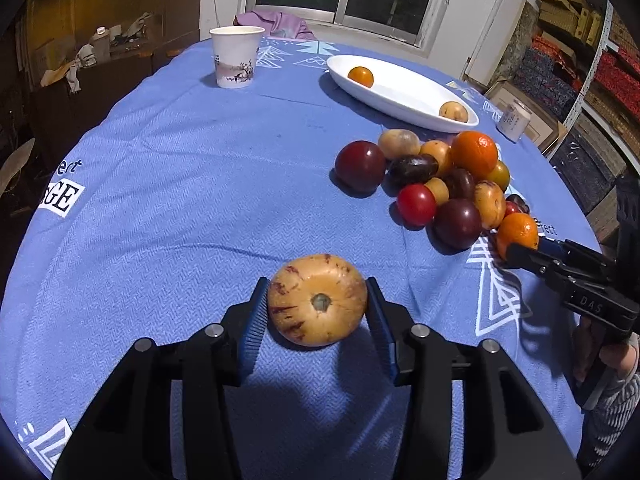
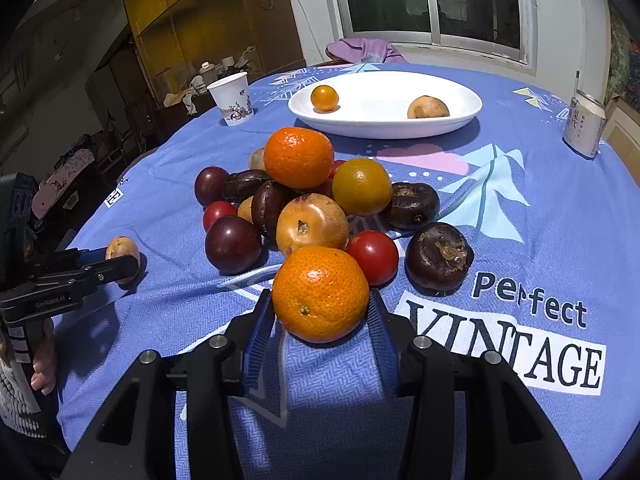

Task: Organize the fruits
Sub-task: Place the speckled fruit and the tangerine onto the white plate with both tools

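Note:
My left gripper point(image 1: 317, 300) is shut on a tan fruit with red streaks point(image 1: 317, 300), just above the blue tablecloth; it also shows in the right wrist view point(image 2: 120, 254). My right gripper point(image 2: 320, 308) is shut on an orange mandarin point(image 2: 320, 294) at the near edge of the fruit pile point(image 2: 312, 200); that mandarin also shows in the left wrist view point(image 1: 517, 234). The pile holds mandarins, dark plums, red tomatoes and tan fruits. A white oval plate point(image 2: 360, 126) behind it holds a small orange point(image 2: 325, 98) and a tan fruit point(image 2: 428, 108).
A paper cup point(image 1: 234, 56) stands at the far left of the table. A drink can point(image 2: 584, 126) stands at the far right edge. The round table's edge curves close on both sides. Shelves with boxes point(image 1: 580, 52) stand to the right.

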Demonstrator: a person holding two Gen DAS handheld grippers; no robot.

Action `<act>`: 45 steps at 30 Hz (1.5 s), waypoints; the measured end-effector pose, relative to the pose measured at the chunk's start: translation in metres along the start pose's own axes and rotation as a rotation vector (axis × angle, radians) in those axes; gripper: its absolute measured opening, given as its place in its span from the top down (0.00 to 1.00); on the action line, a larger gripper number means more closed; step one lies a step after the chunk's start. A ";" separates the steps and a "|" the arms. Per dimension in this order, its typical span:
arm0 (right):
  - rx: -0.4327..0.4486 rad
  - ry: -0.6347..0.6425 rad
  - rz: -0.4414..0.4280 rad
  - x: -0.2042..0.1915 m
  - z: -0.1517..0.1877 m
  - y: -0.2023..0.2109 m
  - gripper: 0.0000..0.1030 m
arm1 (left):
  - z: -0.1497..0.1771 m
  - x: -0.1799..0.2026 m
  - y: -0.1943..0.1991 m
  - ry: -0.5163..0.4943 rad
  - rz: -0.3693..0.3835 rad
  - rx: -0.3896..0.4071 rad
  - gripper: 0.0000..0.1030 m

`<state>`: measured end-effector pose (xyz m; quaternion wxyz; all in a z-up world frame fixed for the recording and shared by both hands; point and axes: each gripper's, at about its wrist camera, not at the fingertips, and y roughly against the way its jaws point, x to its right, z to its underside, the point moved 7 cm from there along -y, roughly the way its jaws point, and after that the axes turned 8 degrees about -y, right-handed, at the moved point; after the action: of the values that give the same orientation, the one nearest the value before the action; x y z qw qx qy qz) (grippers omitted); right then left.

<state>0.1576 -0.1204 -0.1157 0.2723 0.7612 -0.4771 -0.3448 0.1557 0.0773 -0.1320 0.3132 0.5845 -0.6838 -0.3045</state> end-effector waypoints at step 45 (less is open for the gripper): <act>0.058 -0.146 0.200 0.102 -0.214 -0.119 0.49 | -0.258 0.076 -0.168 -0.121 0.002 0.026 0.33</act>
<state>0.4205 -0.1482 -0.0998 0.2477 0.6903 -0.5790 -0.3562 0.4514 -0.0327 -0.0983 0.2643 0.5684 -0.7058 -0.3300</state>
